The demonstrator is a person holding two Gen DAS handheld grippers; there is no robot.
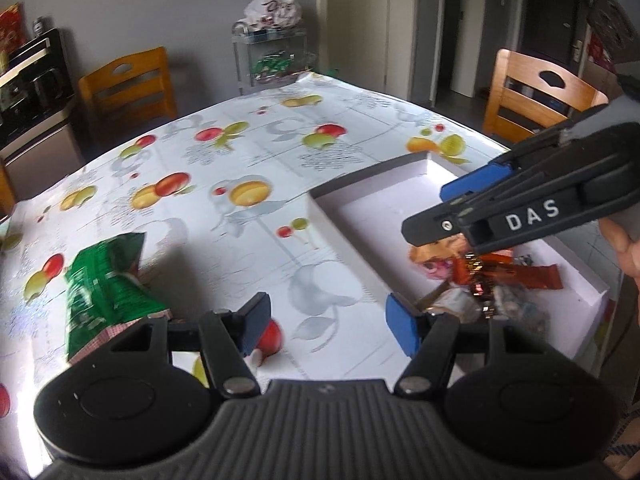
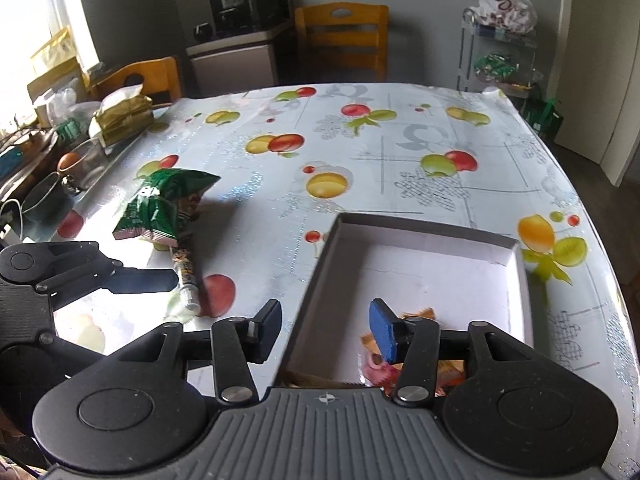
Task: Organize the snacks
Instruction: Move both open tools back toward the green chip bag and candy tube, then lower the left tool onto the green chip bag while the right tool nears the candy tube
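Observation:
A shallow white box point(image 1: 352, 216) point(image 2: 440, 256) sits on the fruit-print tablecloth and holds several wrapped snacks point(image 1: 472, 276) point(image 2: 408, 344) at its near end. A green snack bag point(image 1: 104, 292) point(image 2: 164, 204) lies on the cloth to the left of the box, with a thin wrapped stick snack point(image 2: 188, 276) beside it. My left gripper point(image 1: 328, 320) is open and empty, low over the cloth between bag and box. My right gripper point(image 2: 324, 328) is open and empty above the box's near left wall; it shows in the left wrist view point(image 1: 440, 208) over the snacks.
Wooden chairs point(image 1: 128, 84) point(image 1: 536, 96) point(image 2: 344, 40) stand around the table. A wire rack point(image 1: 272, 56) point(image 2: 500, 52) with bags stands beyond the far edge. Clutter, a tan pouch point(image 2: 124, 116) and bowls point(image 2: 76, 164) line the table's left side.

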